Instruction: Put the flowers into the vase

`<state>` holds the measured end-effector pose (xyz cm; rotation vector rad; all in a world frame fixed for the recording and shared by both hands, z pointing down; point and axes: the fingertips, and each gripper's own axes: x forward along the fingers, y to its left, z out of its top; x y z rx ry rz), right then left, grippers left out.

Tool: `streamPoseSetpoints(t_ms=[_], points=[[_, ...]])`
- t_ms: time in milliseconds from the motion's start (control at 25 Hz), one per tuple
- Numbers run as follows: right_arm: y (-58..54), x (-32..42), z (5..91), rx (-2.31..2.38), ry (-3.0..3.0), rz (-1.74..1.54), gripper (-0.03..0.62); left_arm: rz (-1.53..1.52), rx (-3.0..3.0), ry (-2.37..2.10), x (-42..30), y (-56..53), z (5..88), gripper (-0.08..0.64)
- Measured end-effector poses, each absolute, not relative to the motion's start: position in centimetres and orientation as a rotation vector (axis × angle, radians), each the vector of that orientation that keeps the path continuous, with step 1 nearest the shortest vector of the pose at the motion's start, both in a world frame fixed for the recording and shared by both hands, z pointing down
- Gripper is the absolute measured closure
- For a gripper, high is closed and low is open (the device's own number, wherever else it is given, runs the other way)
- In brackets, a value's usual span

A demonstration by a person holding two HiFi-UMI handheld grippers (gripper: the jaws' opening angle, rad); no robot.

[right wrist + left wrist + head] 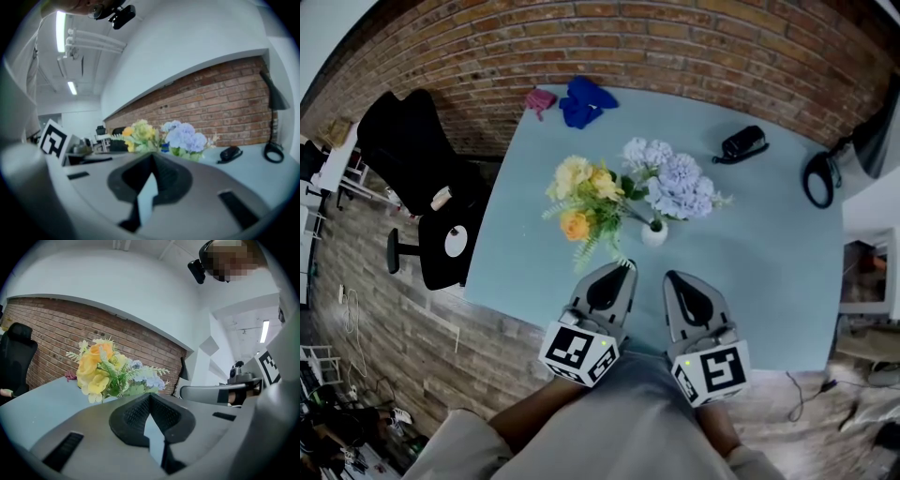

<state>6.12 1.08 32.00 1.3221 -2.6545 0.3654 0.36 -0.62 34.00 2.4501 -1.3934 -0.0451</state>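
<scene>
Here is the pale blue worktop [769, 244], seen from above, with the small white vase [654, 232] near its middle. Both bunches have their stems running into its mouth. The yellow flowers [579, 199] lean out to the left with an orange bloom low in the bunch, and the lilac flowers [677, 184] spread up and to the right.

Just short of the vase on the near side sit the two tools, side by side and pointing at it. The left hand-held gripper [624, 267] has its tip close to the green fronds that hang from the yellow bunch, though whether it brushes them is hard to say. Its own view shows the jaws pressed together with nothing between them — only worktop shows past the dark pads. The right hand-held gripper [672, 278] lies just beside the left, a little nearer the person. Its jaws are also closed tight and empty, and the lilac heads show straight ahead over its nose.

At the far edge lies a blue cloth [586, 101] with a pink thing [539, 98] beside it. Over to the right sits a black object [742, 143], and further right a black loop [817, 178] — what either one is I can't make out. A black chair [422, 178] stands off the left side of the worktop, and a brick wall [675, 37] runs behind it all.
</scene>
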Motion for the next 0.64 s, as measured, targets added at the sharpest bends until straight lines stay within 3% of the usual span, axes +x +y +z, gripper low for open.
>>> streamPoseSetpoints(t_ms=[640], points=[[1.3, 6.26, 31.87, 1.336, -2.629, 0.371, 0.569, -0.04, 2.484, -1.367, 0.88, -0.53, 33.63, 0.54]])
